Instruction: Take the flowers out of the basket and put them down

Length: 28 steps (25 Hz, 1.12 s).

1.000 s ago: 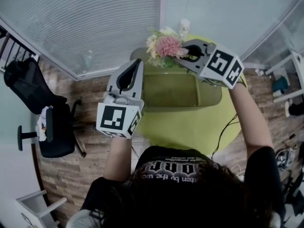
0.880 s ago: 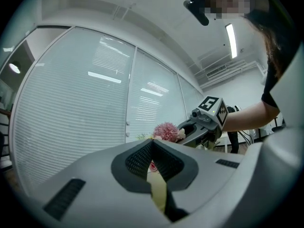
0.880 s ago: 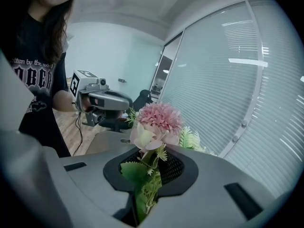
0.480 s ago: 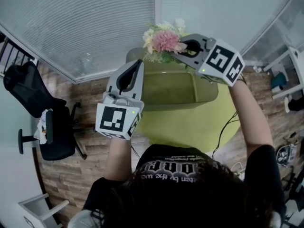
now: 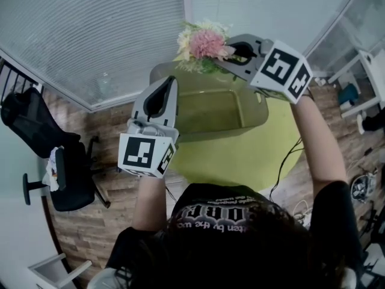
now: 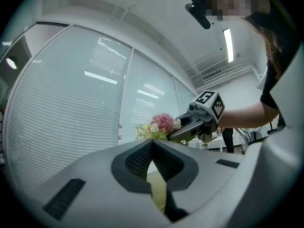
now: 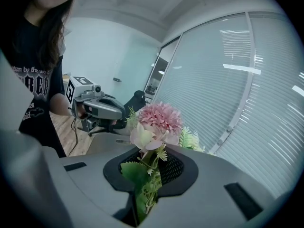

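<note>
A bunch of flowers (image 5: pixel 201 44), pink bloom with pale blossoms and green leaves, hangs above the far edge of the green basket (image 5: pixel 260 110). My right gripper (image 5: pixel 225 54) is shut on the stems; in the right gripper view the flowers (image 7: pixel 159 120) rise from between its jaws (image 7: pixel 151 160). My left gripper (image 5: pixel 170 82) lies at the basket's left rim. In the left gripper view its tips (image 6: pixel 152 146) are together with a green strip of basket between the jaws. That view also shows the flowers (image 6: pixel 161 124) and the right gripper (image 6: pixel 175 134).
The basket stands on a round yellow-green table (image 5: pixel 240 158). A black office chair (image 5: pixel 60 161) is on the wooden floor to the left. Window blinds (image 5: pixel 90 35) run behind the table. White furniture (image 5: pixel 373 83) stands at the right, and a cable (image 5: pixel 283 167) hangs off the table.
My right gripper has risen a little with the flowers, away from the basket. The left gripper stays at the basket's left rim.
</note>
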Each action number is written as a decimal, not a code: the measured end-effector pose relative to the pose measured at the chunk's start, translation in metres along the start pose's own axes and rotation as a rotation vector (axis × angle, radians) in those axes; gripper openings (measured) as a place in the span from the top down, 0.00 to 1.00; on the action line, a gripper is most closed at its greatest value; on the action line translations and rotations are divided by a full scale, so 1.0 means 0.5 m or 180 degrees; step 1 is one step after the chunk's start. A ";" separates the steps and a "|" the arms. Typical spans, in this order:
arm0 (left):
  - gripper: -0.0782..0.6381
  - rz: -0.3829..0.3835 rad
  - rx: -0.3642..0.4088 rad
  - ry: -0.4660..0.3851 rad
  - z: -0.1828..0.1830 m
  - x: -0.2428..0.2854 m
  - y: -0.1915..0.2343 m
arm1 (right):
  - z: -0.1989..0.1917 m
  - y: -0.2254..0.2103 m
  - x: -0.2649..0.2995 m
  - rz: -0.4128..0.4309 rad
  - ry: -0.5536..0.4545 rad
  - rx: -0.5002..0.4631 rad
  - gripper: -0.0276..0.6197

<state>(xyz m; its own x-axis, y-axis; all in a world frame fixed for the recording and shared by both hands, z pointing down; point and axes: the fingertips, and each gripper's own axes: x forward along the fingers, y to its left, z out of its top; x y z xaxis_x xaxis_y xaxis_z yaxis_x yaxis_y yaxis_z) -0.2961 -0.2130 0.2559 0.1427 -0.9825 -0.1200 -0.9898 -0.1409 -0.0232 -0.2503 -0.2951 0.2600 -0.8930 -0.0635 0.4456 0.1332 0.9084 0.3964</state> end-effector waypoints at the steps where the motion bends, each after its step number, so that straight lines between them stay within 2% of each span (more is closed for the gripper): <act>1: 0.89 -0.0021 -0.0003 -0.0006 0.000 0.005 -0.006 | -0.004 -0.004 -0.008 -0.0030 0.0020 0.0003 0.85; 8: 0.89 -0.0271 -0.0023 -0.0054 0.003 0.041 -0.066 | -0.058 -0.031 -0.083 -0.0310 0.0180 0.0128 0.85; 18: 0.89 -0.0687 -0.0024 -0.0048 0.006 0.087 -0.214 | -0.204 -0.024 -0.259 -0.0758 0.0416 0.0546 0.85; 25: 0.89 -0.0781 -0.0045 0.0011 -0.008 0.091 -0.300 | -0.343 0.027 -0.349 -0.0940 0.0556 0.0924 0.85; 28: 0.89 -0.0772 -0.0037 0.0047 -0.014 0.087 -0.324 | -0.399 0.055 -0.366 -0.0985 0.0622 0.0998 0.85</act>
<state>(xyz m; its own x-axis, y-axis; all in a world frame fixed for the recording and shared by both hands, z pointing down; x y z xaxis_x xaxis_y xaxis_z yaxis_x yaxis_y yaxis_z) -0.1295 -0.2336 0.2616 0.3763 -0.9213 -0.0977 -0.9265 -0.3744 -0.0380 0.0028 -0.3410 0.3497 -0.7687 -0.3998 0.4993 -0.2891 0.9135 0.2864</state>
